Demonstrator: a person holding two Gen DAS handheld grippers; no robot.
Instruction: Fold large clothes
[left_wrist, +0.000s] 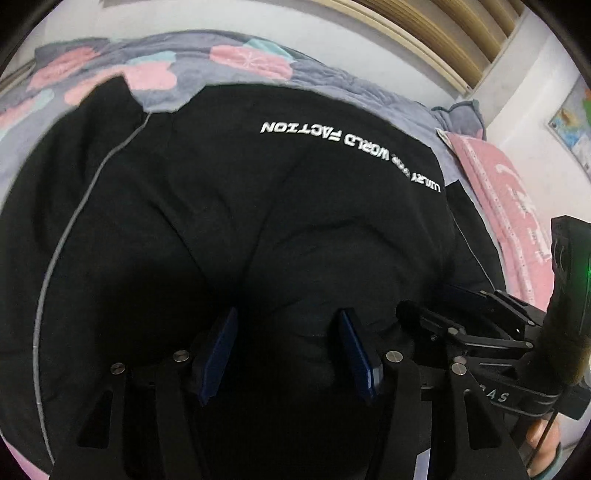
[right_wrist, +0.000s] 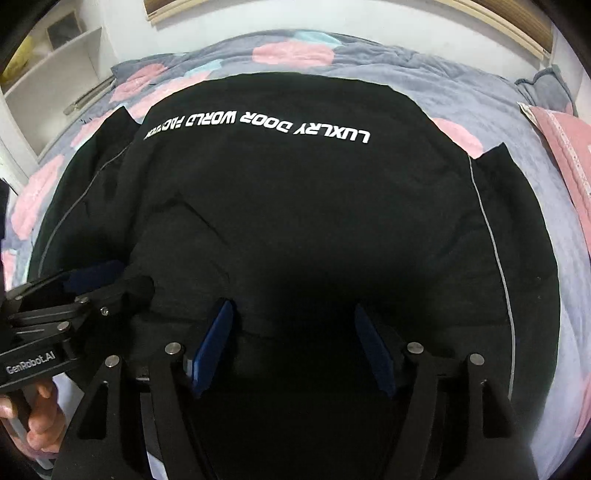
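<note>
Your black garment (right_wrist: 295, 206) lies spread flat on the grey quilt with pink patches (right_wrist: 461, 96), filling the middle of both wrist views. Its white lettering (right_wrist: 258, 127) runs upside down across the upper part of the frame, and a thin grey piping line (right_wrist: 495, 251) curves down the right side of the right wrist view; in the left wrist view the same kind of line (left_wrist: 62, 236) curves down the left side.

Your left gripper (left_wrist: 288, 332) sits at the lower centre of its frame with its blue pads (left_wrist: 221, 347) spread well apart. Black cloth shows in the gap beyond the pads, but neither pad presses on it, so nothing is held.

Your right gripper (right_wrist: 295, 328) is at the lower centre of its own frame, jaws standing wide, blue pads (right_wrist: 214, 343) clear of the fabric seen between them. It grips nothing either.

Each gripper also shows in the other's view: the right one at the right edge of the left wrist frame, the left one at the lower left of the right wrist frame, just beside each other over the garment's near part. A pink pillow (left_wrist: 517, 206) lies at the right edge of the left wrist frame, apart from the garment.
</note>
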